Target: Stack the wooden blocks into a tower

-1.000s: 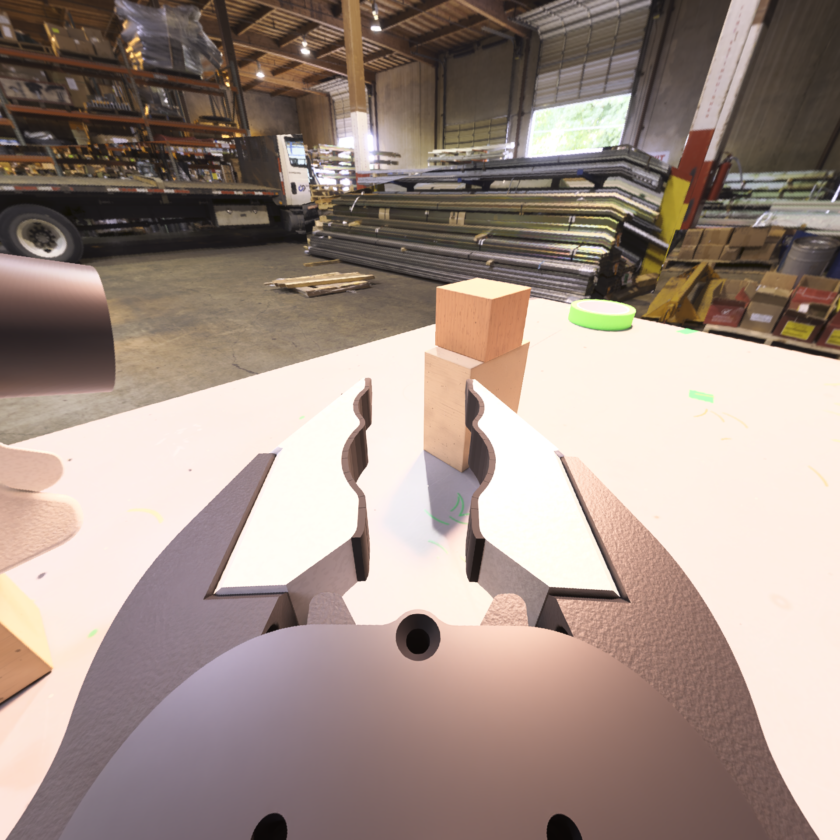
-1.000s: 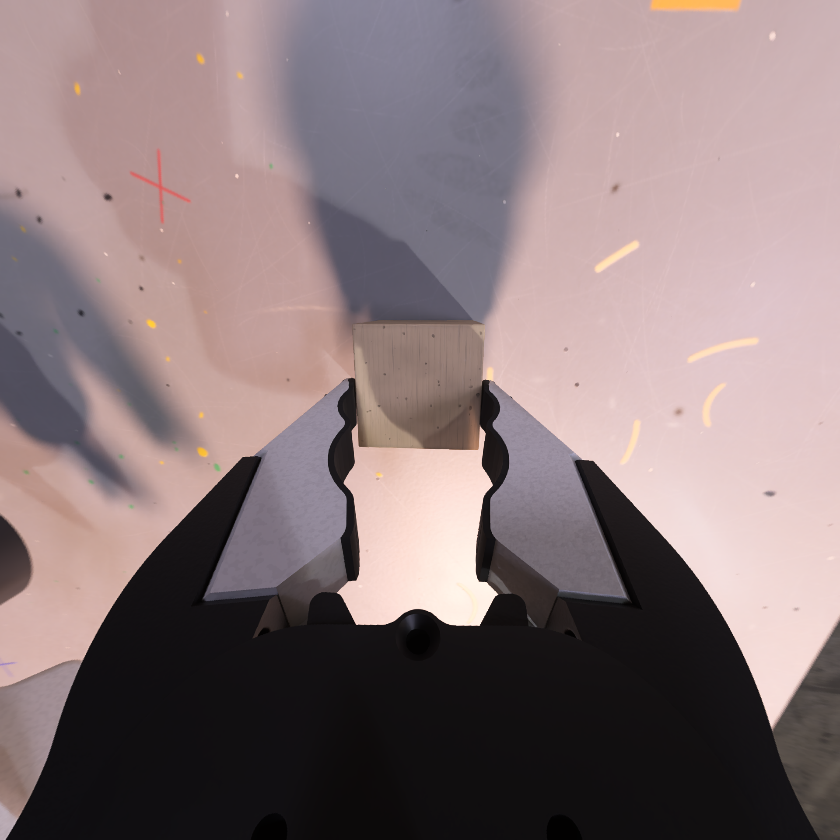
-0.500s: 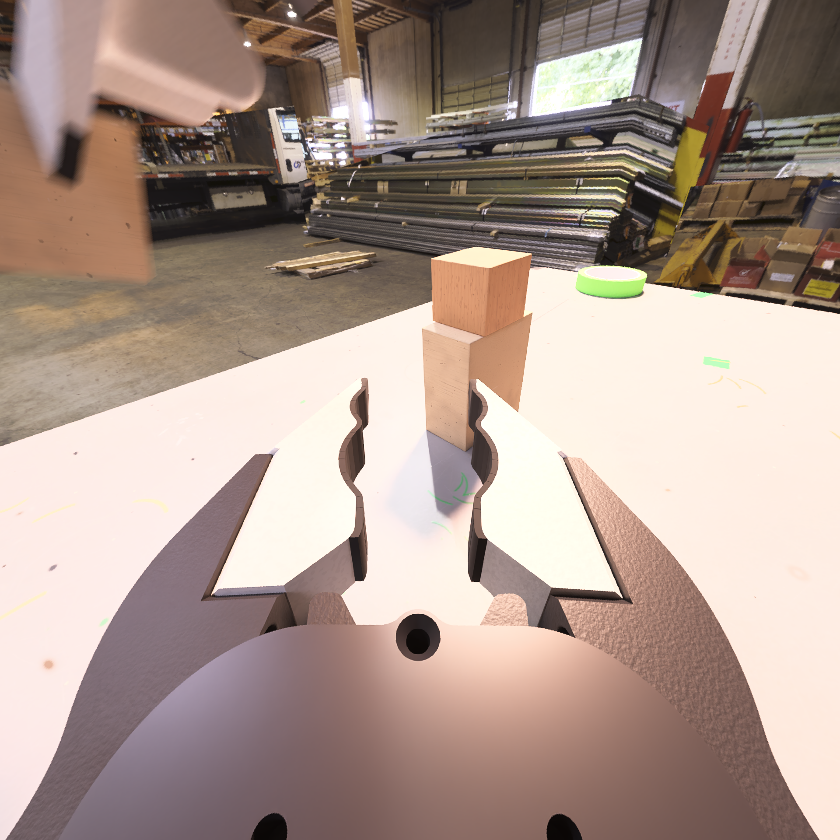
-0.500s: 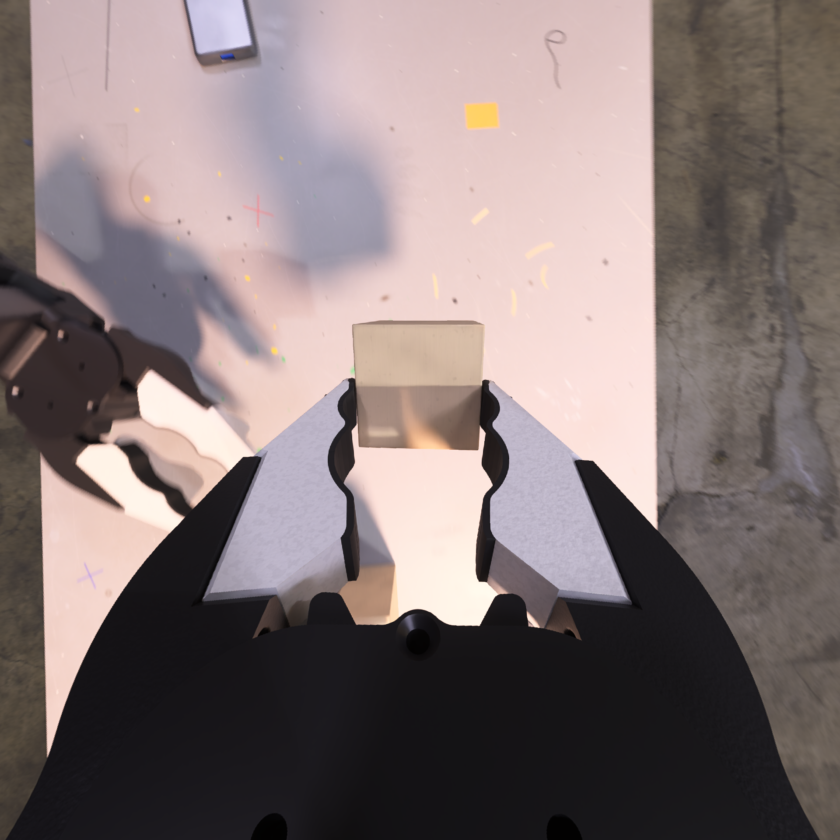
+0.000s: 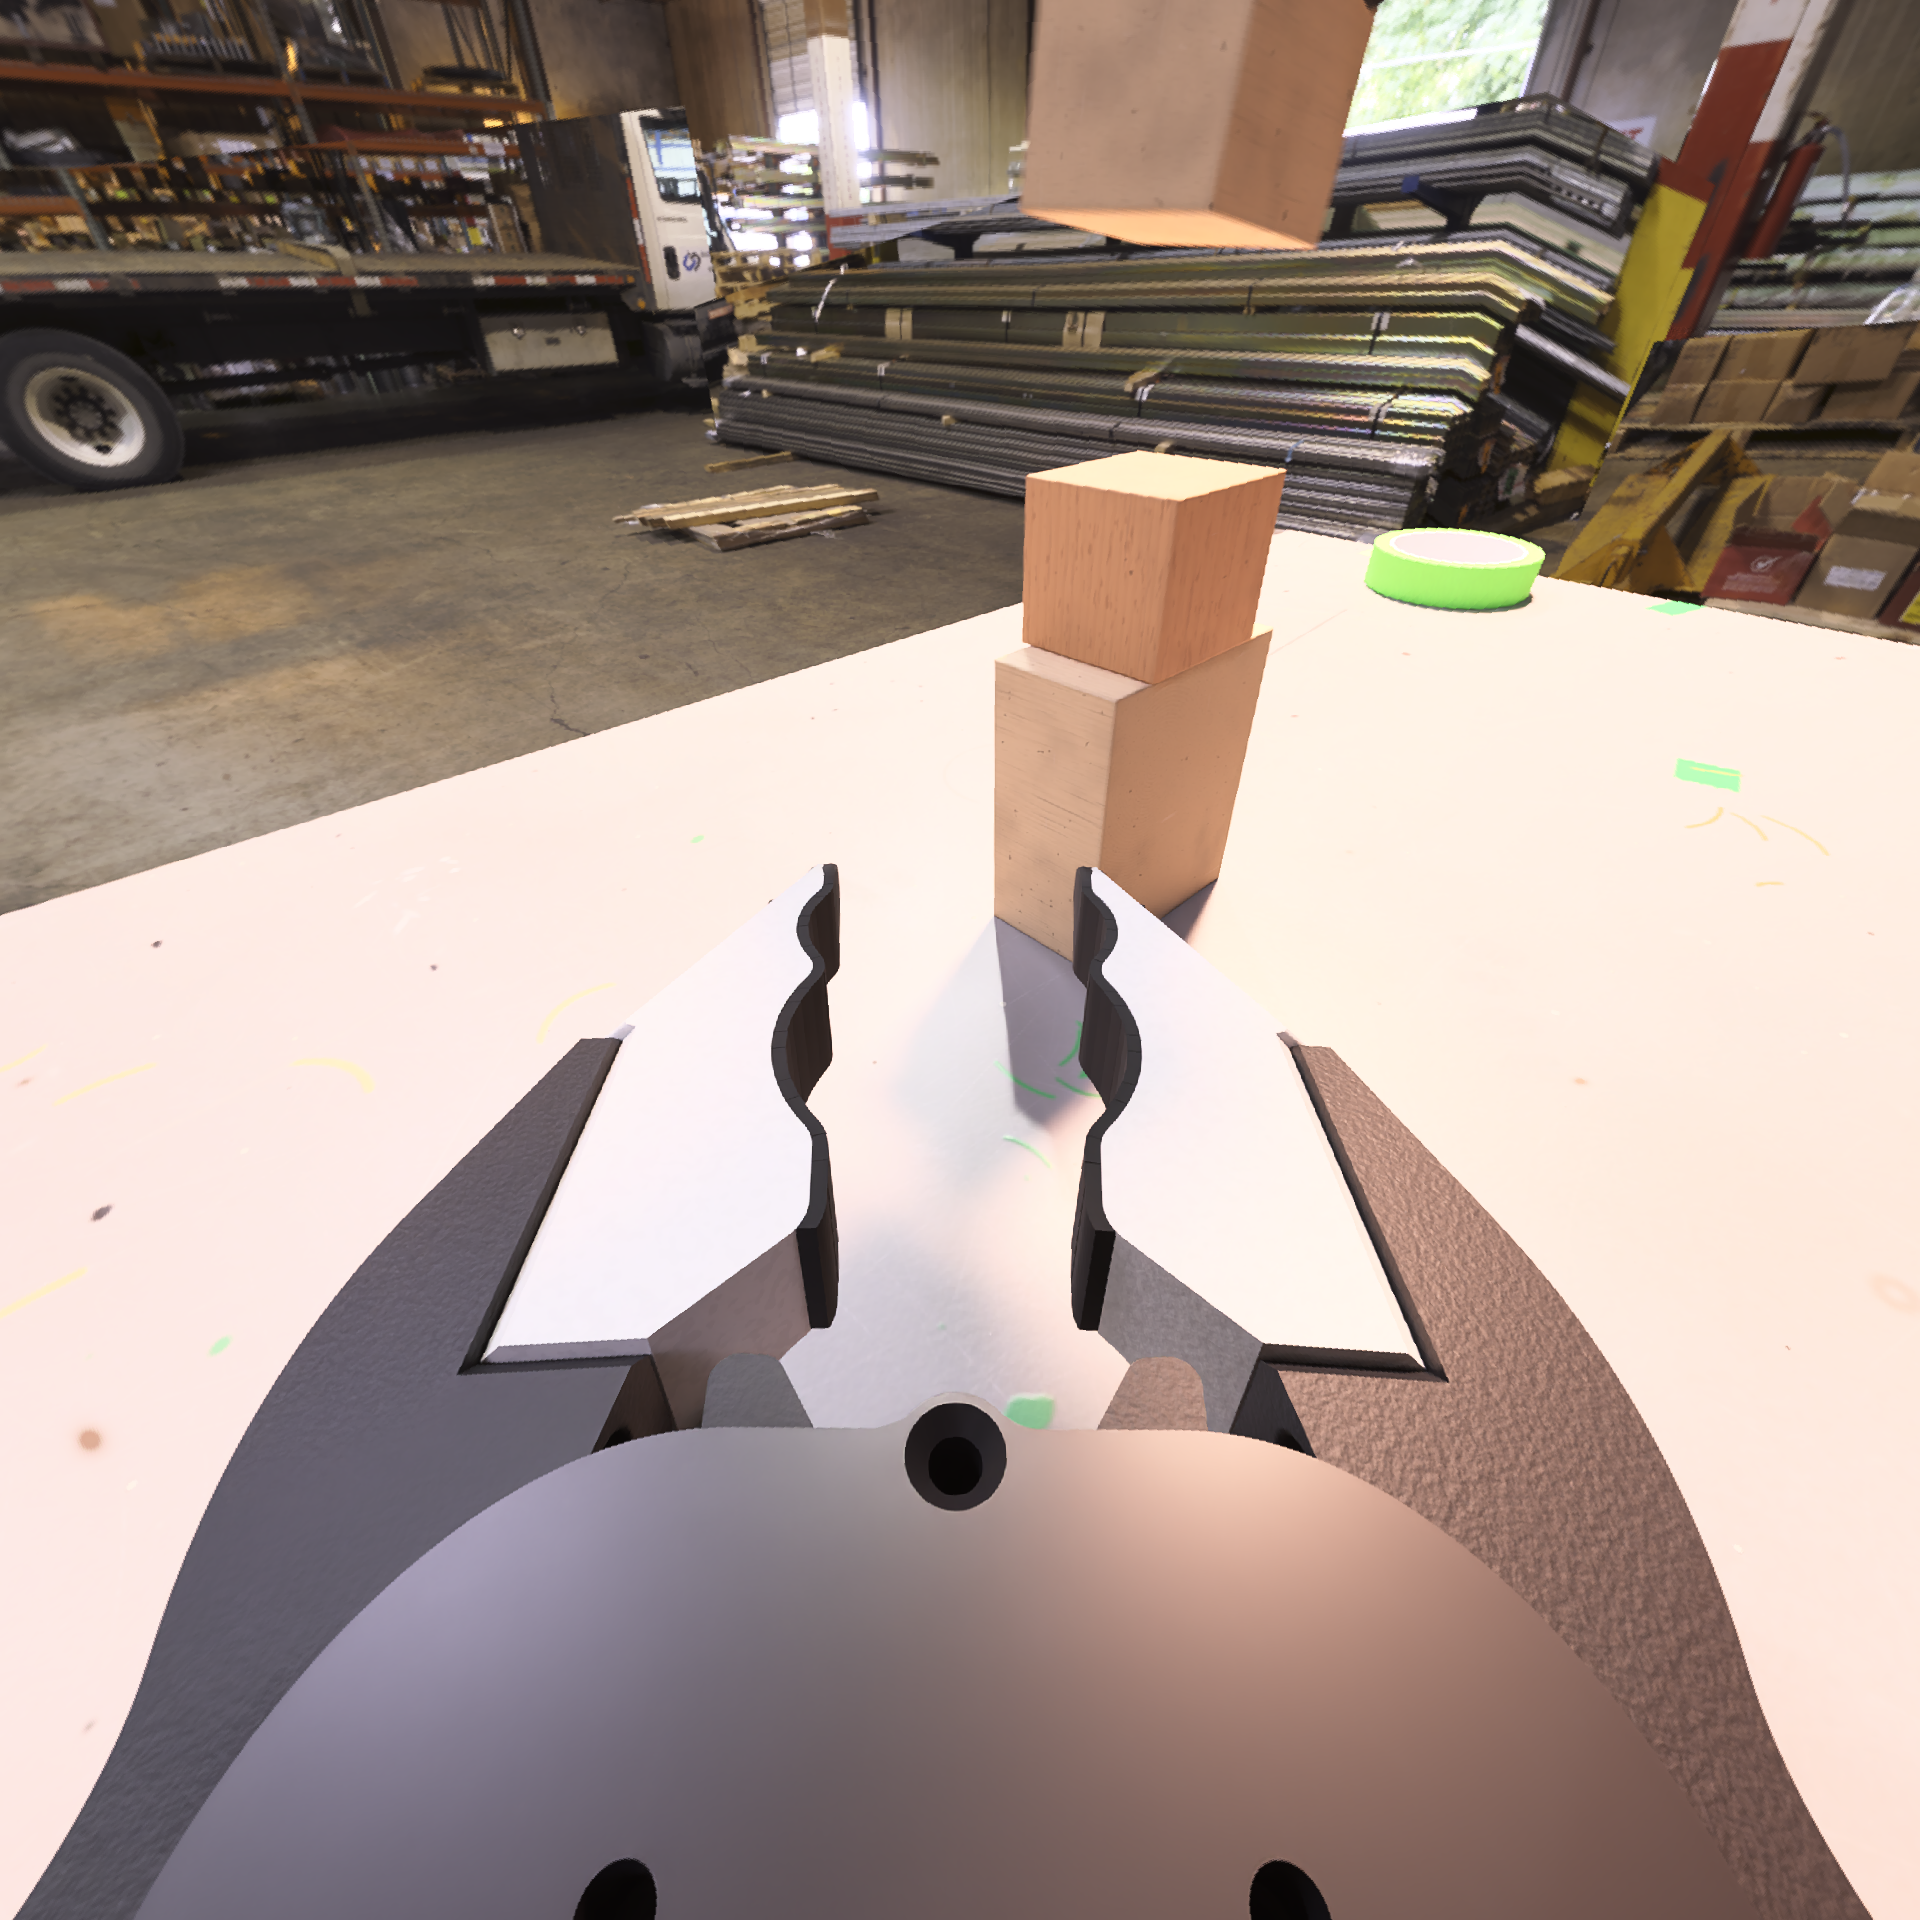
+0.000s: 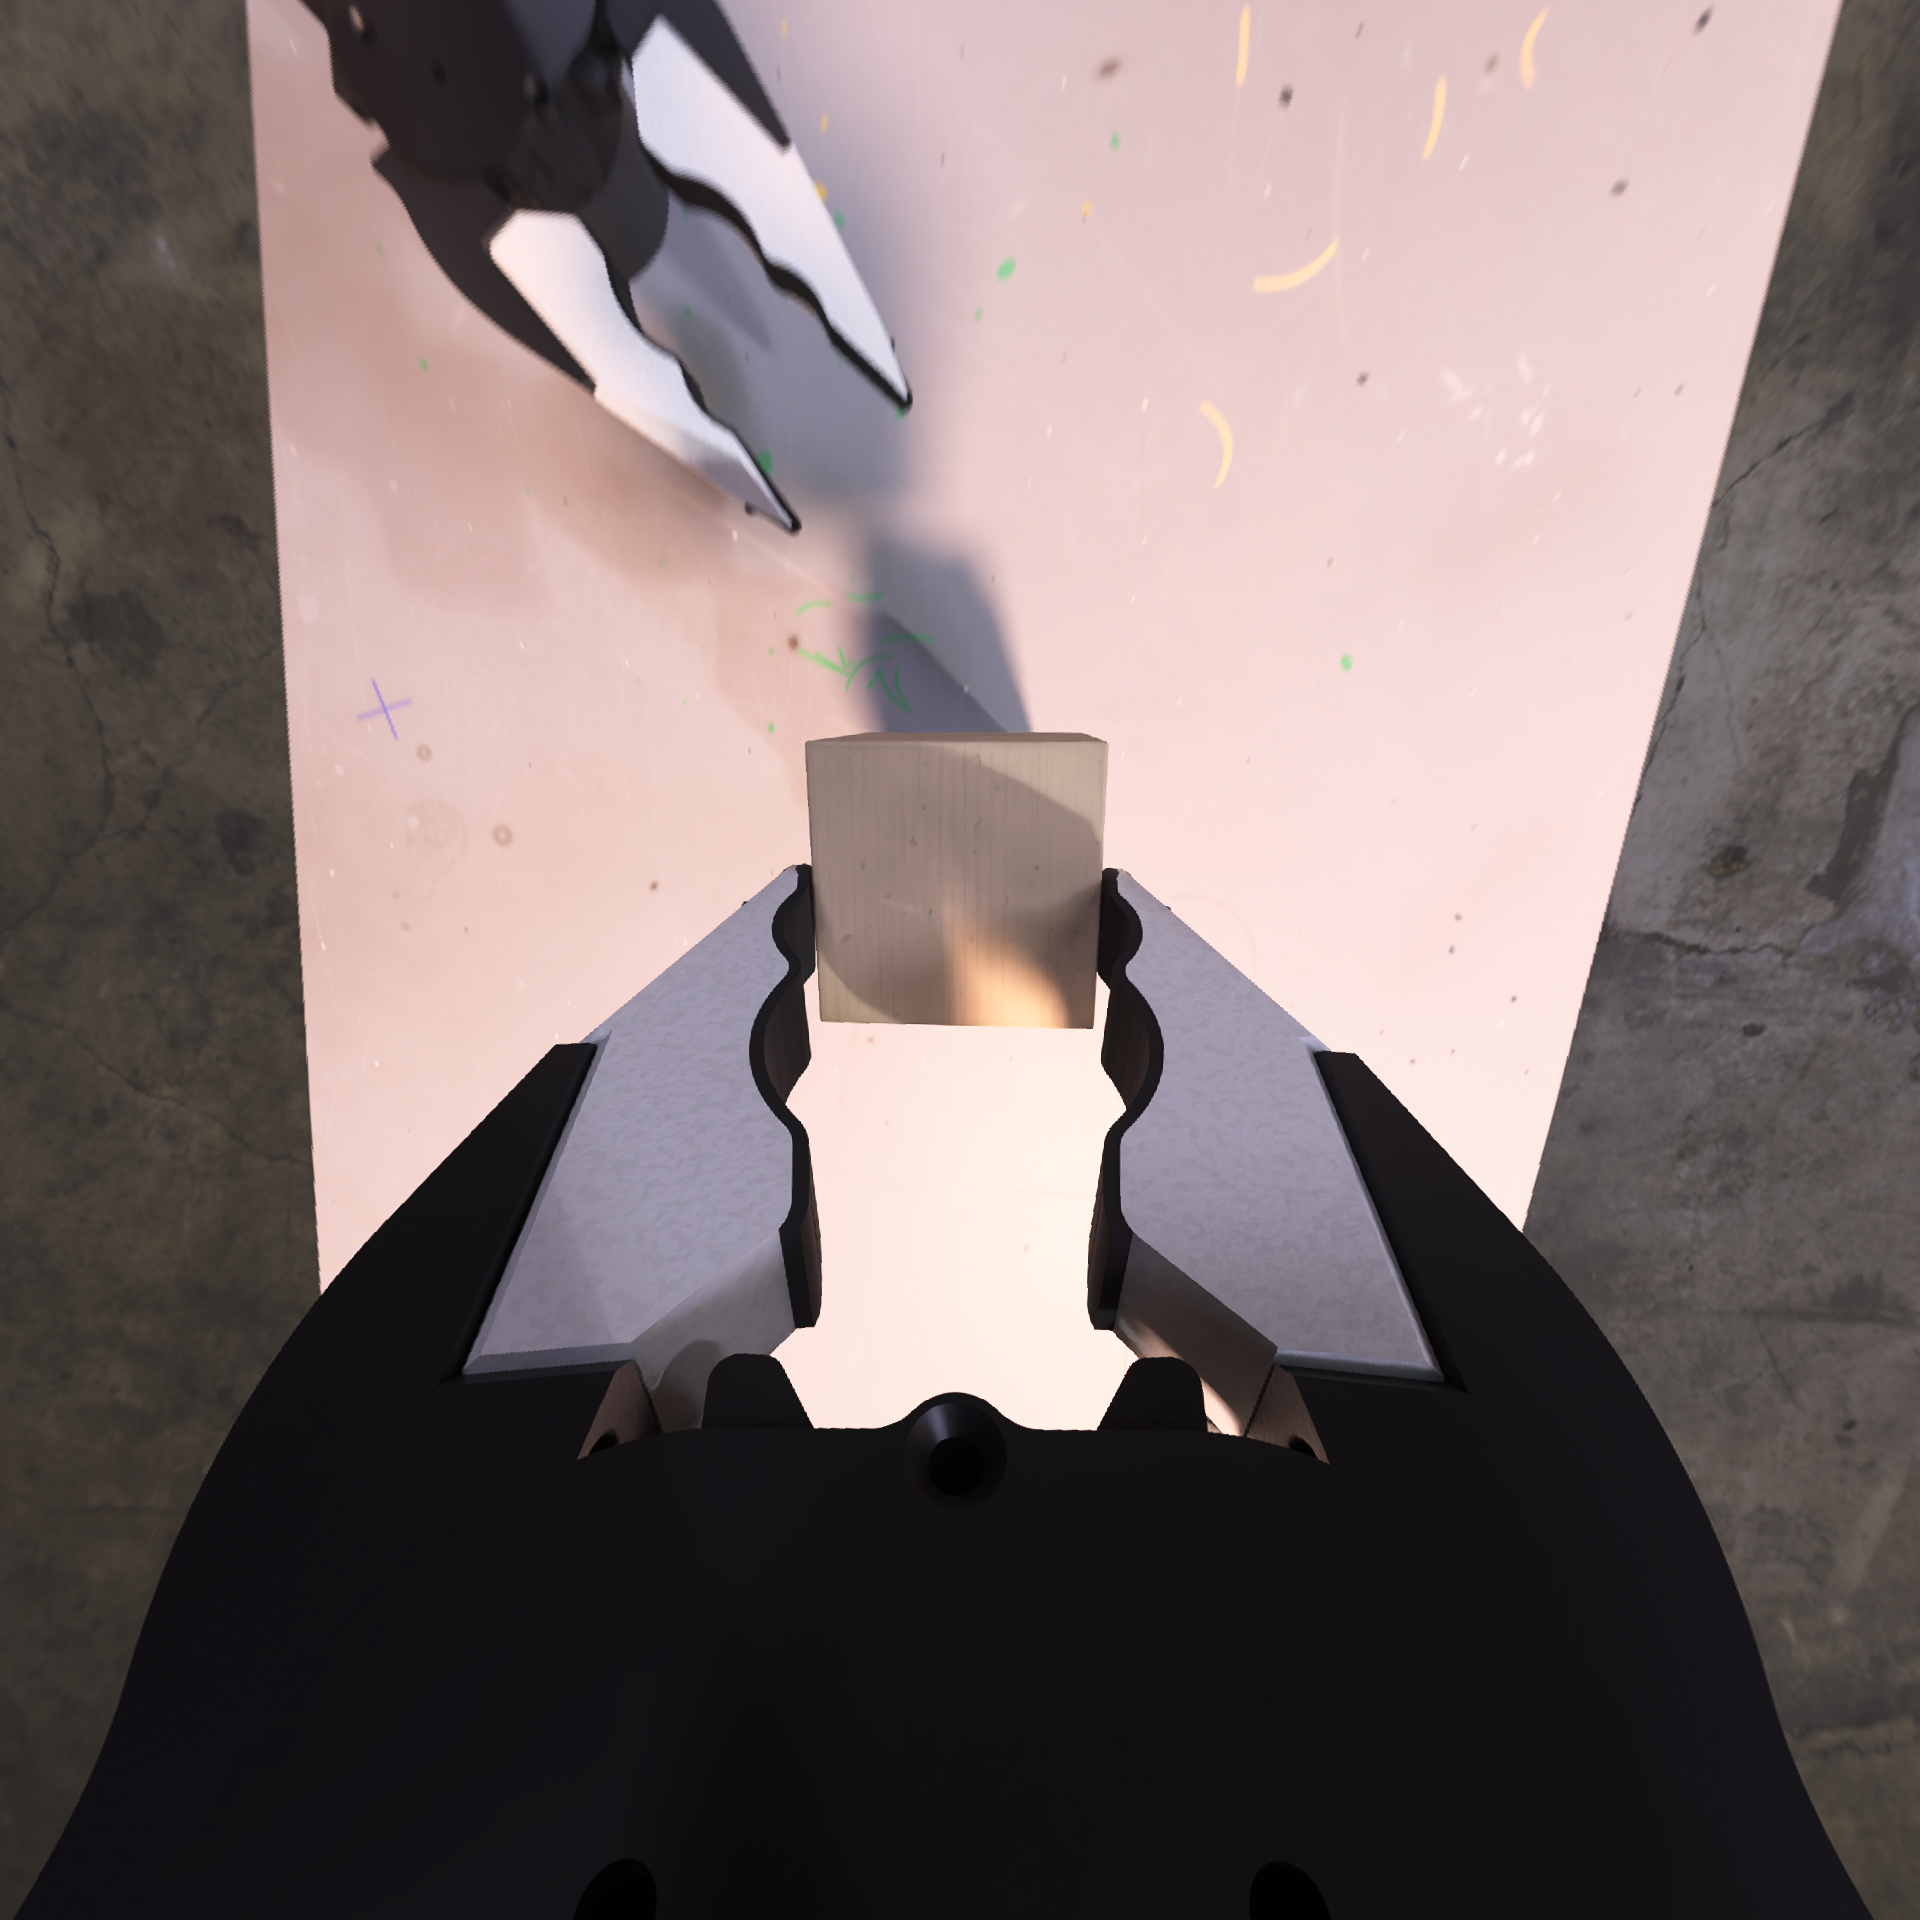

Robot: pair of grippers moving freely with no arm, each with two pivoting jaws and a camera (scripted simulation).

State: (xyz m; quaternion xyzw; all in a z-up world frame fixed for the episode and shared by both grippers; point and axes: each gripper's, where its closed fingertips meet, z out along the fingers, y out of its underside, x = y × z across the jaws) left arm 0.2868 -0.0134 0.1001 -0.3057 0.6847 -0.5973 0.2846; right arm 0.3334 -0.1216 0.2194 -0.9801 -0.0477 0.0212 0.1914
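Note:
Two wooden blocks stand stacked on the table: a reddish cube [image 5: 1143,561] sits on a taller pale block [image 5: 1101,800], turned a little askew. My left gripper [image 5: 956,883] is open and empty, low over the table just short of the stack. My right gripper [image 6: 956,883] is shut on a third wooden block [image 6: 956,894] and points straight down. That block [image 5: 1184,114] hangs in the air well above the stack in the left wrist view. The stack itself is hidden under the held block in the right wrist view, where the left gripper [image 6: 847,462] also shows.
A green tape roll [image 5: 1455,566] lies at the far right of the pale table [image 5: 1558,1039]. The table's edges [image 6: 286,623] drop to a concrete floor [image 6: 125,727] on both sides. A truck and stacked metal sheets stand far behind.
My right gripper has lifted its block off the table and carried it from the left to above the stack. The left gripper has stayed open near the stack.

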